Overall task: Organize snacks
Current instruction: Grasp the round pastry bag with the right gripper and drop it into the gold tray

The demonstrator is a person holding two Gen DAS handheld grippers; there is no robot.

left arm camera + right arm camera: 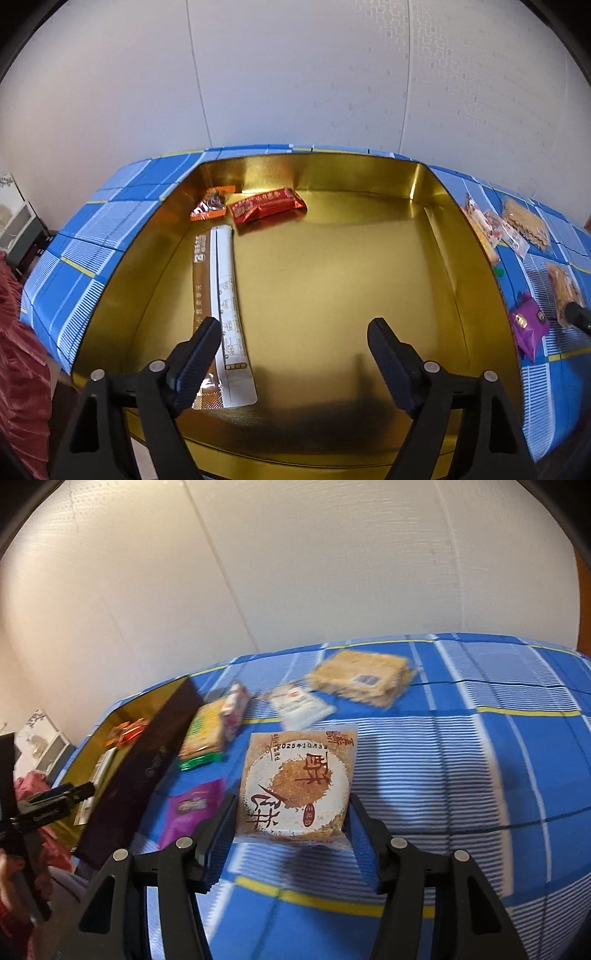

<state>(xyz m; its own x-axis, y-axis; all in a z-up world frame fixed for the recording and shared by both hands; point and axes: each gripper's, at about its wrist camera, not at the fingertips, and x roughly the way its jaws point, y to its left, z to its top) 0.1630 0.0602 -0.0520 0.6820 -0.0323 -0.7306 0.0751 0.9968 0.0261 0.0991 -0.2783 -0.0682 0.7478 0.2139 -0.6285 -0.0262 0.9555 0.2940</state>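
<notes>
Blue checked cloth (461, 760), crossed by white stripes and thin yellow lines, covers the surface, which stands against a pale, faintly textured wall (295, 74) with a vertical seam. A gold-lined tin box (332, 288) sits on the cloth; its outer side looks dark in the right wrist view. Inside it, toward the far left corner, lie an orange snack packet (210, 208) and a red snack packet (267, 209) just beside each other, and a long brown-and-white stick sachet (225, 314) runs along the left wall toward the near edge.

The left hand-held gripper (295, 350) hangs over the box with its fingers spread wide and nothing between them; the left finger sits above the near end of the sachet.

The right hand-held gripper (291, 823) pinches a round sesame cake in a clear wrapper (295, 786), its pads pressed on both sides, above the cloth to the right of the box. Still on the cloth are a purple packet (192, 812), a green-edged yellow packet (203, 738) against the box wall, a white packet (299, 705) and a flat crisp-rice cake (364, 679) farther back; motion blur softens them.

At the far left, red fabric (22, 369) and some shelving (18, 229) show beyond the surface's edge.
</notes>
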